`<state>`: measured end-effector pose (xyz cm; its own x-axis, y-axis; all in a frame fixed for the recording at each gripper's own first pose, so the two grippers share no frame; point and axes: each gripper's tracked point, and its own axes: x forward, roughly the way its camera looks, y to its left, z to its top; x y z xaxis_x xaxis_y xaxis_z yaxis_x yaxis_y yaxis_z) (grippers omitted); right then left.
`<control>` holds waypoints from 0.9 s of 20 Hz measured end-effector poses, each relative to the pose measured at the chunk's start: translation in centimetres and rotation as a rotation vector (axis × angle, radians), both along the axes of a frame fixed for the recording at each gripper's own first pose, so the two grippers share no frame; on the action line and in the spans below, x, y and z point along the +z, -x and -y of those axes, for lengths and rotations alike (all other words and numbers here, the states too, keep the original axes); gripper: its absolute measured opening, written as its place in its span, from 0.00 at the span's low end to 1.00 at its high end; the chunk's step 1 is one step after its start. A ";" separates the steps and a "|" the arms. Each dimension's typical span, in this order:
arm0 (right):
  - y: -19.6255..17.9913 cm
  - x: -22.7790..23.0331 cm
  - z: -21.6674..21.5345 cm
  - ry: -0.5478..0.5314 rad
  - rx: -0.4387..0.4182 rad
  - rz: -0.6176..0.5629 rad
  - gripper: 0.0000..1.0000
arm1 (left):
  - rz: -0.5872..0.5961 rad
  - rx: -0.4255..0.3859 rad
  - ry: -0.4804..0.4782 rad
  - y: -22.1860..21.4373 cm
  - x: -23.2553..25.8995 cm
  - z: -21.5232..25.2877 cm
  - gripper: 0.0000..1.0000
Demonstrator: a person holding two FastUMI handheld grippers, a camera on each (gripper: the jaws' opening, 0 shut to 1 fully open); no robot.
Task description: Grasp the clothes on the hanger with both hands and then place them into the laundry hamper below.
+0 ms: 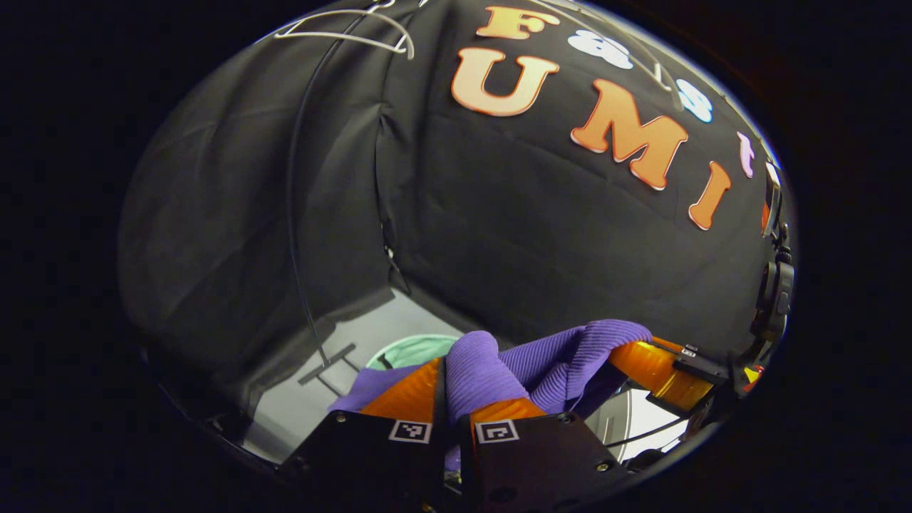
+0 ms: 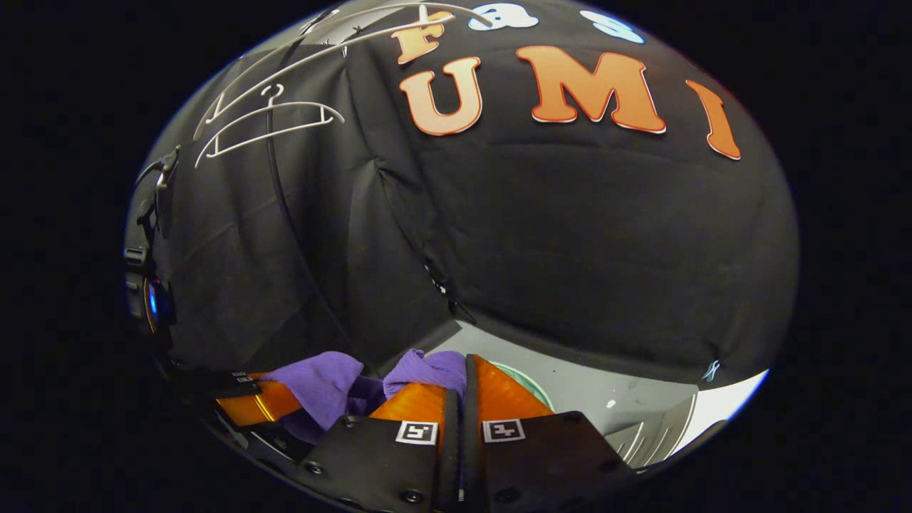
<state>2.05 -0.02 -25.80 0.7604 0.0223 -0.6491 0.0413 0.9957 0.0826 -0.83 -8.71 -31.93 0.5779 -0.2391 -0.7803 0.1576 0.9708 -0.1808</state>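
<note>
A purple ribbed garment point(image 1: 563, 360) hangs stretched between both grippers, off the hangers. My left gripper point(image 1: 456, 388) is shut on a bunched fold of it. In the left gripper view the right gripper point(image 1: 659, 367) holds the garment's other end, at the right. My right gripper point(image 2: 462, 374) is shut on a purple fold point(image 2: 427, 367). To its left, the left gripper point(image 2: 256, 402) holds more of the cloth point(image 2: 320, 381). Below the garment, the rim of the pale green laundry hamper point(image 1: 417, 350) point(image 2: 533, 385) shows on the floor, partly hidden by fingers and cloth.
Bare white hangers point(image 2: 271, 121) point(image 1: 342, 32) hang at the top left on a thin dark stand pole point(image 1: 292, 214), whose foot point(image 1: 328, 365) rests on the pale floor point(image 2: 613, 399). The black cloth wall closes the booth behind.
</note>
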 end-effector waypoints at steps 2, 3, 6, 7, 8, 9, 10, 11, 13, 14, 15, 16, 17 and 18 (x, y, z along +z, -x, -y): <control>0.6 -2.3 -0.4 0.007 0.021 -0.070 0.10 | -0.061 -0.006 -0.003 0.4 -1.1 0.3 0.10; 0.9 -2.8 -0.4 0.016 0.026 -0.101 0.10 | -0.077 -0.009 -0.005 0.5 -1.3 0.3 0.10; 1.0 -3.8 0.2 0.025 0.014 -0.142 0.10 | -0.071 0.000 -0.011 0.3 -1.0 -0.1 0.10; 0.9 -4.2 0.4 0.022 0.007 -0.149 0.10 | -0.065 0.013 -0.009 0.0 -0.9 -0.3 0.10; 0.9 -4.1 0.3 0.011 0.004 -0.154 0.11 | -0.064 0.029 -0.006 0.0 -1.1 -0.5 0.10; 0.7 -4.3 0.7 0.015 -0.006 -0.160 0.05 | -0.069 0.045 -0.002 -0.1 -1.0 -0.8 0.10; 0.9 -4.5 1.1 0.022 -0.019 -0.162 0.18 | -0.071 0.062 -0.007 0.0 -1.0 -1.1 0.10; 0.8 -4.5 1.5 0.027 -0.028 -0.168 0.40 | -0.080 0.080 -0.017 -0.3 -1.7 -1.8 0.13; 1.1 -4.6 2.0 0.049 -0.042 -0.186 0.65 | -0.107 0.121 -0.036 -0.1 -2.3 -2.9 0.24; 1.2 -4.7 2.0 0.043 -0.038 -0.195 0.78 | -0.121 0.140 -0.031 0.1 -2.3 -3.2 0.43; 1.1 -4.9 1.7 0.040 -0.035 -0.192 0.91 | -0.130 0.155 -0.029 0.1 -2.3 -3.5 0.62; 0.9 -4.8 1.7 0.050 -0.030 -0.188 0.91 | -0.132 0.169 -0.024 0.0 -2.6 -3.5 0.81; 0.7 -4.5 1.7 0.056 -0.025 -0.183 0.91 | -0.125 0.174 -0.036 0.0 -1.8 -3.7 1.00; 0.7 -4.5 1.5 0.059 -0.019 -0.181 0.91 | -0.119 0.174 -0.038 0.0 -1.9 -3.8 0.98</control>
<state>1.37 -1.54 -30.30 0.6311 -0.0333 -0.7750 0.0694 0.9975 0.0137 -0.85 -4.88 -33.86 0.5115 -0.1128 -0.8519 -0.0333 0.9880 -0.1509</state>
